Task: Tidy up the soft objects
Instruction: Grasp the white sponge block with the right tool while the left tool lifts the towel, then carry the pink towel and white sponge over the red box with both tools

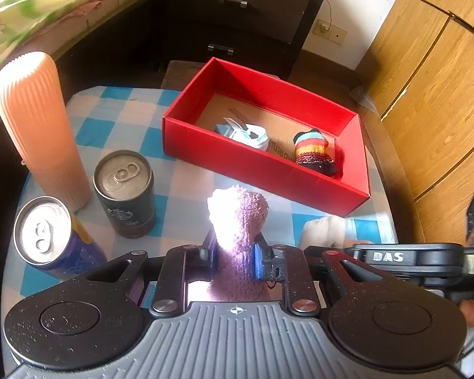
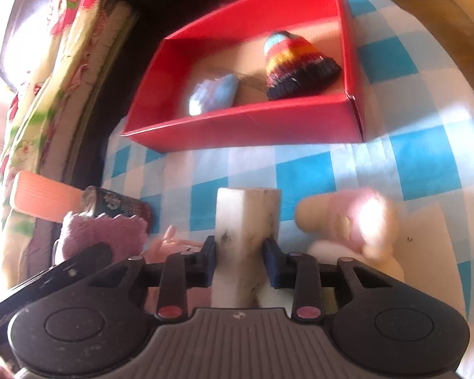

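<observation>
My left gripper [image 1: 235, 257] is shut on a fuzzy purple sock [image 1: 238, 218], held above the checkered table in front of the red box [image 1: 262, 170]. The box holds a pale blue soft item [image 1: 248, 132] and a striped knitted hat [image 1: 312, 151]. My right gripper [image 2: 241, 257] is shut on a white foam block [image 2: 246, 221], also facing the red box [image 2: 246, 123], where the blue item [image 2: 215, 94] and hat [image 2: 297, 63] show. A cream and pink plush toy [image 2: 350, 221] lies just right of the right gripper. The purple sock [image 2: 101, 230] shows at the left.
A tall ribbed orange bottle [image 1: 38, 123], a dark can [image 1: 124, 189] and a blue can [image 1: 47, 233] stand at the table's left. A dark drawer unit [image 1: 237, 15] stands behind the table, a wooden cabinet [image 1: 433, 79] to the right, floral bedding [image 2: 47, 79] to the left.
</observation>
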A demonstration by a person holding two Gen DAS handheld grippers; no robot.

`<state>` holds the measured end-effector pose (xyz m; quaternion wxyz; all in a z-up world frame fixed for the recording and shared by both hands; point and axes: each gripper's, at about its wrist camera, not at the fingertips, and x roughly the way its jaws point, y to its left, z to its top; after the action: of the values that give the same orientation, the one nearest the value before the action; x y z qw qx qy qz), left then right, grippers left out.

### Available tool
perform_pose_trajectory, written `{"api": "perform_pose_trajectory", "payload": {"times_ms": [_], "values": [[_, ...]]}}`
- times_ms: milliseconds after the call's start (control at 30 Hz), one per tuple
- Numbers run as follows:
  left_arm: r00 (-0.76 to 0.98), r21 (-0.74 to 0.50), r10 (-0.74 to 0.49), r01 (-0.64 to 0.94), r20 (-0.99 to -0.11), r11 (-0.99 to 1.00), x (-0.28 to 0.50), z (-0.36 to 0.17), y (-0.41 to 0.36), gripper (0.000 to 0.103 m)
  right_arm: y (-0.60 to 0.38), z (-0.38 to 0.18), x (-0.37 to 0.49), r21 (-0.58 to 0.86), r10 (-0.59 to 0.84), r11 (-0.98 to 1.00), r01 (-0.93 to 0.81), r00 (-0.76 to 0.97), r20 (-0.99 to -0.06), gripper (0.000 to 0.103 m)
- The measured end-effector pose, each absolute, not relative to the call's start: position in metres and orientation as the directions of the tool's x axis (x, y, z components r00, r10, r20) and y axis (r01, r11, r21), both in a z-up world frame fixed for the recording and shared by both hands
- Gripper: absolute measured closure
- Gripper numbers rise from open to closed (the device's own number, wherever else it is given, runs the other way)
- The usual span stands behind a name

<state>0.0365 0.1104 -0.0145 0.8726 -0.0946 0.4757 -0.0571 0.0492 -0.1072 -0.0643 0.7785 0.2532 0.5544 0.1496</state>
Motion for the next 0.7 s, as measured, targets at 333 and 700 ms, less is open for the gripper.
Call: {"api": "perform_pose_trajectory", "payload": {"times_ms": [333, 700], "values": [[0.554, -0.231, -0.202, 0.018, -0.808, 0.973, 0.036, -0.008, 0.105, 0.082, -0.113, -0.030, 0.039, 0.612, 0.567, 0.791, -0.012, 0.391, -0.725, 0.094], [0.593, -0.248, -0.223, 0.039, -0.774, 0.968, 0.035, 0.011, 0.098, 0.083, -0.114, 0.005, 0.028, 0.623, 0.591, 0.777, -0.092, 0.449, -0.670, 0.094]]}}
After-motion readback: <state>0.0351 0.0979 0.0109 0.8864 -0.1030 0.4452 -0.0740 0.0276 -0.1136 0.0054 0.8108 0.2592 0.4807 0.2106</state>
